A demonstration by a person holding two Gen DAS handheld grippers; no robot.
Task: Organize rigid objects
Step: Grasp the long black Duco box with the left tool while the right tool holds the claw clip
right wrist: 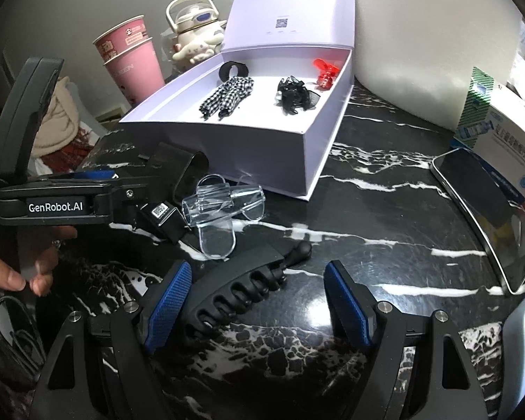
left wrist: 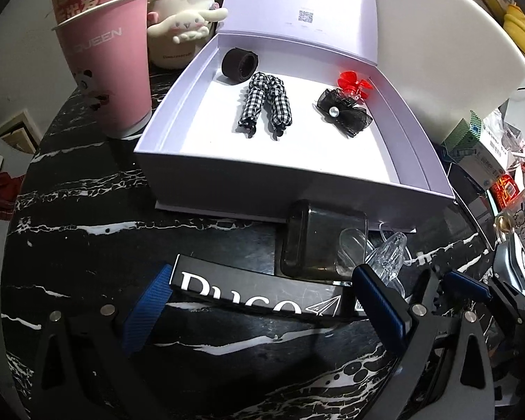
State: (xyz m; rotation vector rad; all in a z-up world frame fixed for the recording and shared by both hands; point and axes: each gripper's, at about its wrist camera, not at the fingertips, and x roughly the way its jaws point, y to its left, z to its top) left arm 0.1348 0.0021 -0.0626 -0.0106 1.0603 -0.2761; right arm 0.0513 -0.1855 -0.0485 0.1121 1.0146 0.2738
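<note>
The black marble-patterned surface (right wrist: 385, 210) with white veins carries everything here. Largest on it is the open pale lilac cardboard box (left wrist: 262, 182), lid standing up at the back. Inside lie a black velvet ring-shaped band (left wrist: 239, 64) in the far left corner, a black-and-white gingham fabric hair claw (left wrist: 264, 105) near the middle, a black mesh bow clip with a pearl (left wrist: 343, 112) to its right, and a small red translucent clip (left wrist: 353, 84) touching the bow's far side.

Left of the box stand stacked pink paper cups (left wrist: 105, 59) and a cream cartoon-dog kettle (left wrist: 183, 28). On the right edge lies a dark smartphone (right wrist: 486, 217), screen up, beside a white and blue medicine carton (right wrist: 500, 133).

In front of the box sits a smoky translucent rectangular case (left wrist: 318, 241), with a clear plastic hair claw (right wrist: 220, 206) just beside it.

The left hand-held gripper (left wrist: 262, 301) has its blue pads at both ends of a long black box printed with white letters (left wrist: 262, 294); whether the pads actually press on it I cannot tell (its right pad hides that end).

The right hand-held gripper (right wrist: 259, 297) is spread wide over a black matte plastic hair claw with looped teeth (right wrist: 241, 287), which rests on the surface against the left pad, clear of the right one.

A person's fingers (right wrist: 14, 280) show at the lower left.
</note>
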